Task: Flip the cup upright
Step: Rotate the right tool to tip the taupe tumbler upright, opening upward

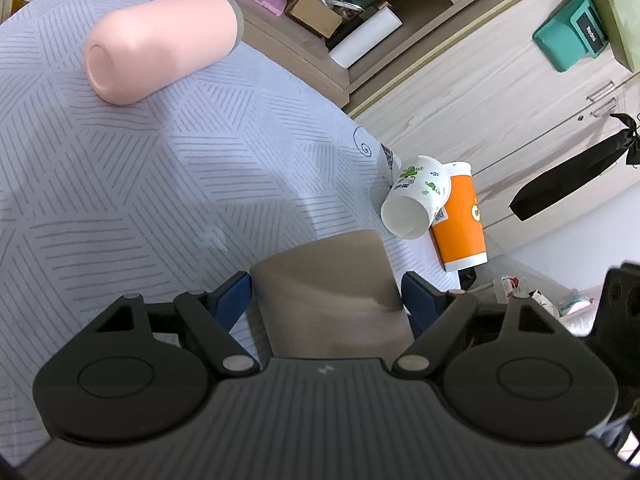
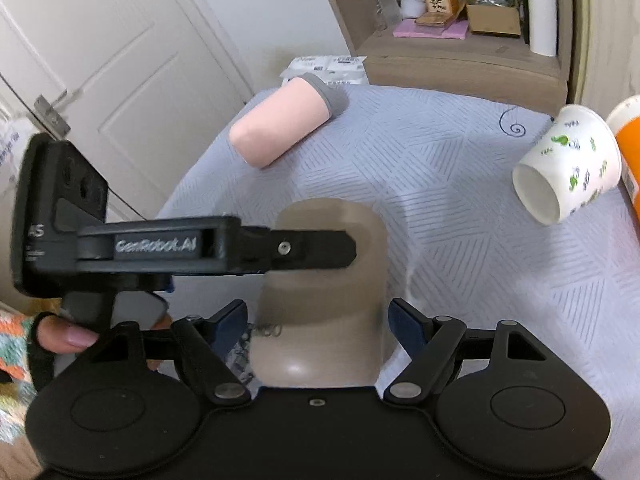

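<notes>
A taupe cup (image 1: 332, 296) sits between the blue pads of my left gripper (image 1: 326, 300), which is shut on its sides. The same cup (image 2: 328, 292) fills the gap of my right gripper (image 2: 318, 320), whose pads (image 2: 404, 324) stand close to its sides; contact is unclear. The left gripper (image 2: 312, 250) crosses in front of the cup in the right wrist view. The cup's rounded end points away from me. A pink tumbler (image 1: 160, 46) lies on its side far on the table (image 1: 120, 200). A white paper cup with green print (image 1: 416, 202) lies tipped at the right.
An orange cup (image 1: 460, 220) stands at the table's right edge behind the printed cup. A wooden shelf unit (image 2: 460, 52) with boxes and a paper roll is behind the table. A white door (image 2: 100, 60) is at the left.
</notes>
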`<move>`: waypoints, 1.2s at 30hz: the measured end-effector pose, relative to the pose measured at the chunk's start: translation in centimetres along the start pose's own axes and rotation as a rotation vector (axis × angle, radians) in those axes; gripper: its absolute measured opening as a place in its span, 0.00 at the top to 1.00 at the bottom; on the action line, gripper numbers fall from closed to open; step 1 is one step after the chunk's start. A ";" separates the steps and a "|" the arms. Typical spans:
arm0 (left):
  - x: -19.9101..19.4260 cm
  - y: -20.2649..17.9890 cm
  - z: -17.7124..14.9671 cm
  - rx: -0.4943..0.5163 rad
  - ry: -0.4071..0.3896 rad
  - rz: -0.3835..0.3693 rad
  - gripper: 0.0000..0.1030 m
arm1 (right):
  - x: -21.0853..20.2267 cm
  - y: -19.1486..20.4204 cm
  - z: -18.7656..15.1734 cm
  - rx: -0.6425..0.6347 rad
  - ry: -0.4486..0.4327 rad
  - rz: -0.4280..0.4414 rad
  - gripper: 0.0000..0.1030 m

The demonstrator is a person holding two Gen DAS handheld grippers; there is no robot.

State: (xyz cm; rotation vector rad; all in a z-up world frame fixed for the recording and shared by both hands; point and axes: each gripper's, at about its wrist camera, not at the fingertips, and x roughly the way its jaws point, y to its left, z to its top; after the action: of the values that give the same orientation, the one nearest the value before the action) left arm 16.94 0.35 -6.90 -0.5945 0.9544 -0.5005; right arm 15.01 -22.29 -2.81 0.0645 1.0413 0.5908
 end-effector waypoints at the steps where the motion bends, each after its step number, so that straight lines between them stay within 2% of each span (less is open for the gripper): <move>1: 0.1 -0.1 0.0 0.007 0.000 0.002 0.21 | 0.3 0.0 0.2 -0.009 0.009 0.000 0.21; 5: 0.0 -1.1 -0.4 0.074 -0.019 0.017 0.22 | 0.7 0.3 -0.3 -0.052 0.010 0.002 0.19; 17: -2.9 -4.9 -4.5 0.362 -0.128 0.063 0.22 | -1.8 1.0 -4.4 -0.111 -0.148 0.042 0.22; 28: -4.1 -6.9 -5.6 0.483 -0.149 0.102 0.23 | -2.5 2.1 -6.6 -0.220 -0.268 -0.009 0.23; 36: -4.7 -7.6 -5.5 0.527 -0.163 0.122 0.25 | -2.5 3.1 -7.7 -0.291 -0.361 -0.075 0.25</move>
State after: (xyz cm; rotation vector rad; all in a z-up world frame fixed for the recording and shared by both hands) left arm 8.86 -3.65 -1.47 -0.0982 0.6606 -0.5583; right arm 6.42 -22.64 -3.79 -0.1195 0.5986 0.6297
